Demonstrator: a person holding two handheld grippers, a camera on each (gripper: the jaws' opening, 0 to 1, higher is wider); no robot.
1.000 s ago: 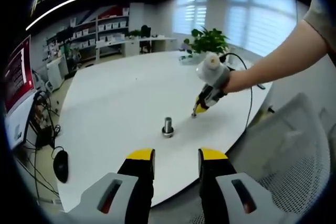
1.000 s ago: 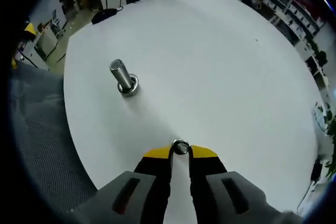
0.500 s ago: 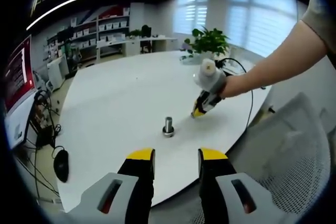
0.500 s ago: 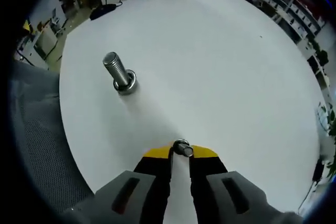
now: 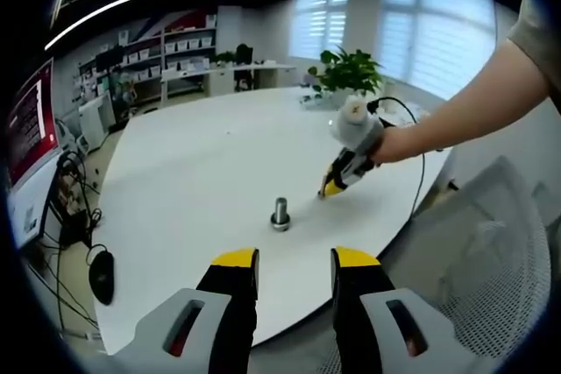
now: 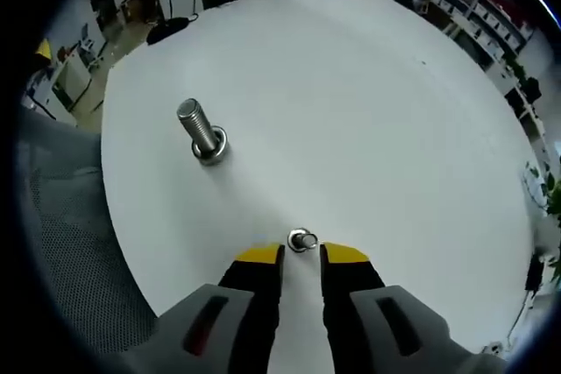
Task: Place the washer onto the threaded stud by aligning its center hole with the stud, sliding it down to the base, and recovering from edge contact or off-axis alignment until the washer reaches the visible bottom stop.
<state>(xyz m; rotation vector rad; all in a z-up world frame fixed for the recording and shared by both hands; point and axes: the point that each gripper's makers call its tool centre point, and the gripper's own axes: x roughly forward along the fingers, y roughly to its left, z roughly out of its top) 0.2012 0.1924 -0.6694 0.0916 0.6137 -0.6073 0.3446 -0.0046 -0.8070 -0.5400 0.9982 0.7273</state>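
**Washer and stud on the round white table, seen from both grippers.**

In the right gripper view, the small silver metal washer (image 6: 302,240) lies on the round white table (image 6: 377,111), just beyond the yellow tips of the right gripper (image 6: 301,254), whose jaws stand slightly apart with the washer ahead of the gap, not clamped. The silver threaded steel stud (image 6: 201,130) stands on its wider base to the far left of the washer, well apart from it; its long axis is upright, free end pointing up and leaning toward the upper left in this fisheye view. In the left gripper view, the left gripper (image 5: 294,259) hangs at the near table edge with its jaws apart and nothing between them; the stud (image 5: 280,213) stands upright ahead, and the right gripper (image 5: 327,190), held by a person's hand (image 5: 386,142), points down at the table to the stud's right.
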